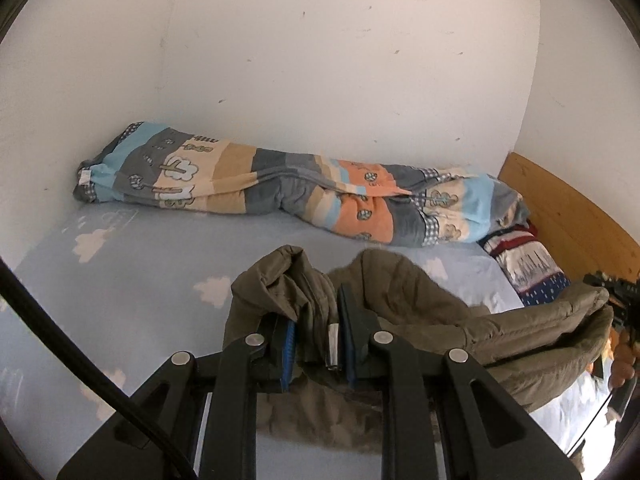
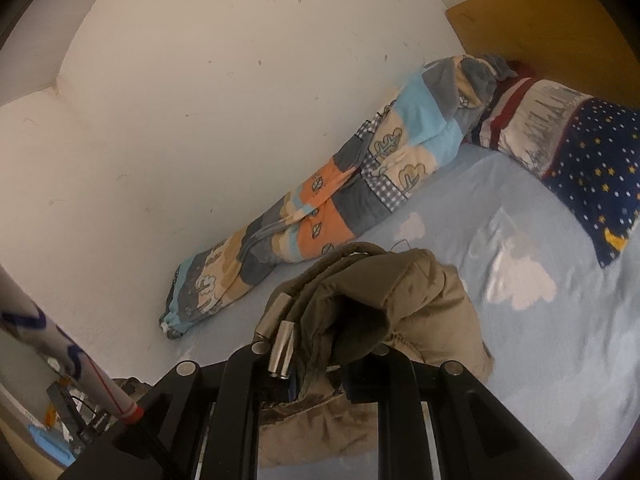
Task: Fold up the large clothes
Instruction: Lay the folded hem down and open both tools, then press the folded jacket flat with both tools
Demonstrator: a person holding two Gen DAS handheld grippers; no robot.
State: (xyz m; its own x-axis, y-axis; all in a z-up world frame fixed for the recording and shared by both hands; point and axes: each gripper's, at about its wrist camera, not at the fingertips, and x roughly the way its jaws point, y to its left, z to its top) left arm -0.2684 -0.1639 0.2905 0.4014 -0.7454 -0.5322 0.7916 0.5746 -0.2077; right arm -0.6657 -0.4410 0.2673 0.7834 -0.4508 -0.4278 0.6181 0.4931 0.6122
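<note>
An olive-brown padded jacket hangs over the light blue bed sheet, stretched between my two grippers. My left gripper is shut on a bunched edge of it, with a silver cord end beside the right pad. At the far right of the left wrist view the jacket runs to my right gripper, seen from outside. In the right wrist view the right gripper is shut on a thick fold of the jacket, with two silver cord tips hanging by the left finger.
A rolled striped duvet lies along the white wall. A dark starry pillow rests by the wooden headboard. The sheet has white cloud prints. A white pole and clutter sit low left in the right wrist view.
</note>
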